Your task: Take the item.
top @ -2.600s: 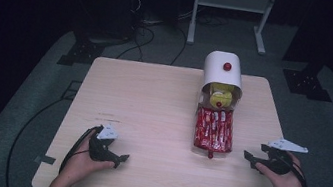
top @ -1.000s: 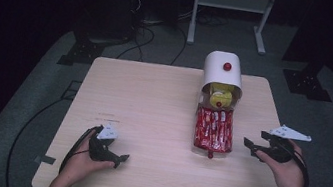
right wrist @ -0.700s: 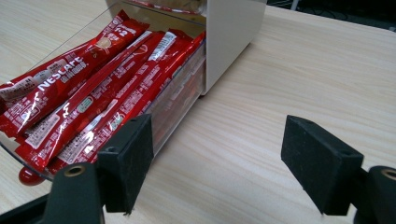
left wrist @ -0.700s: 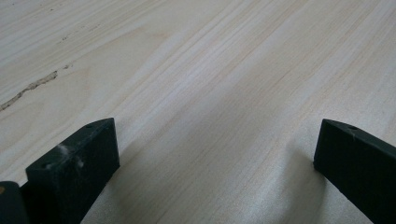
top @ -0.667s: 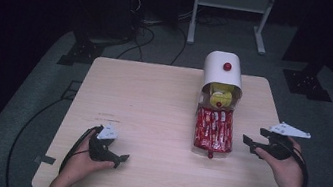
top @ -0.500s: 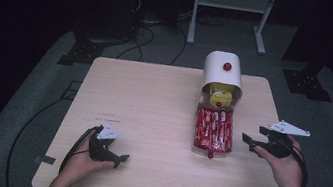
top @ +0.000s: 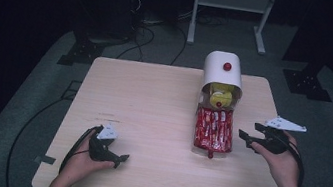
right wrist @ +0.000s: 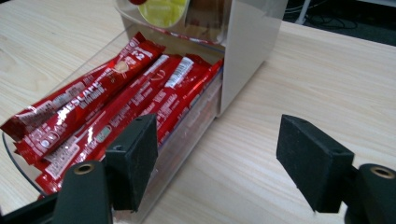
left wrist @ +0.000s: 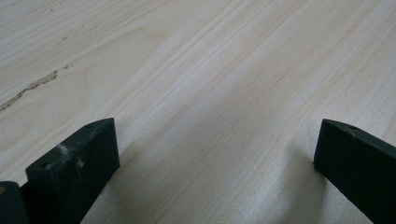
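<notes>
High view: my right gripper (top: 245,135) now sits just beside the right wall of the clear drawer (top: 210,151), noticeably closer than a couple of seconds back, when it rested out near the table's right edge. It has crept leftward across the wooden table (top: 151,111) in small steps over the earlier frames. Its jaws have just been closing a little, yet they stand wide apart with nothing between them. In the right gripper view, one pad (right wrist: 135,158) overlaps the drawer's near wall and the other (right wrist: 312,158) hangs over bare wood; I can't tell whether the first one touches the plastic.

The red sachets (top: 213,129) lie packed lengthwise in the drawer, which is pulled out toward me from the white dispenser (top: 222,72). The right gripper view shows the sachets (right wrist: 107,102) stacked up to the drawer's rim, with the dispenser's white side wall (right wrist: 247,42) right behind them. None of that has shifted since the earlier frames.

My left gripper (top: 118,159) rests on the table at the near left, well apart from the dispenser, exactly where it was before. In the left gripper view its jaws are spread wide over plain wood (left wrist: 210,93), holding nothing.
</notes>
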Motion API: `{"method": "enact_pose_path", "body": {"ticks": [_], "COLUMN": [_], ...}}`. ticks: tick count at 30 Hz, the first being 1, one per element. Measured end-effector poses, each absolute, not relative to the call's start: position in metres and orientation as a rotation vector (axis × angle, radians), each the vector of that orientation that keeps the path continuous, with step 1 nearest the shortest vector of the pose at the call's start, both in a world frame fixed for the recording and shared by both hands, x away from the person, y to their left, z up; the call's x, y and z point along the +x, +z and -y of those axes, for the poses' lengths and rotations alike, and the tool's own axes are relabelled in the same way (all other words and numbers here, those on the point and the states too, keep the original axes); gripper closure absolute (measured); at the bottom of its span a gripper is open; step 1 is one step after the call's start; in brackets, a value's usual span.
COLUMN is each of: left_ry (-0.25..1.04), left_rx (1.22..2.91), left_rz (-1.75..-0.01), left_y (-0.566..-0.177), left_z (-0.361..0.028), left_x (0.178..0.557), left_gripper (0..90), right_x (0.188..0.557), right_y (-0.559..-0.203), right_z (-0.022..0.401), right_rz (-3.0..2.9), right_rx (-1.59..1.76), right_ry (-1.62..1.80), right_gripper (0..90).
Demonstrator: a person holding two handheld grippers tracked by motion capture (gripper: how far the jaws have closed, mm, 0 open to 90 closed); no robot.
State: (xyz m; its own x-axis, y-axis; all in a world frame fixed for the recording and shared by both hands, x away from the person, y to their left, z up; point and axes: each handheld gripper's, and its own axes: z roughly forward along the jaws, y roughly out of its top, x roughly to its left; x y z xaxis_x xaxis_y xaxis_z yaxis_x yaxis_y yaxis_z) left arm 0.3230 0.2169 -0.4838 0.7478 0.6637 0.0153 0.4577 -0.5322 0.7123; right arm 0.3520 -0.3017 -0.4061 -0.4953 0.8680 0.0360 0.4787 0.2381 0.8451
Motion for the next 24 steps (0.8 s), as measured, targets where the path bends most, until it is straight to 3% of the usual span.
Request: {"method": "enact_pose_path", "body": {"ticks": [24], "left_ry": [0.371], "left_rx": [2.228], "left_rz": [-0.837], "left_y": [-0.484], "left_z": [-0.217], "left_x": [0.323], "left_gripper": [0.0], "right_x": [0.359], "right_y": [-0.397], "right_z": [0.28], "right_rz": [-2.105], "right_rx": [1.192], "right_ry": [1.203], "right_gripper": [35.8]}}
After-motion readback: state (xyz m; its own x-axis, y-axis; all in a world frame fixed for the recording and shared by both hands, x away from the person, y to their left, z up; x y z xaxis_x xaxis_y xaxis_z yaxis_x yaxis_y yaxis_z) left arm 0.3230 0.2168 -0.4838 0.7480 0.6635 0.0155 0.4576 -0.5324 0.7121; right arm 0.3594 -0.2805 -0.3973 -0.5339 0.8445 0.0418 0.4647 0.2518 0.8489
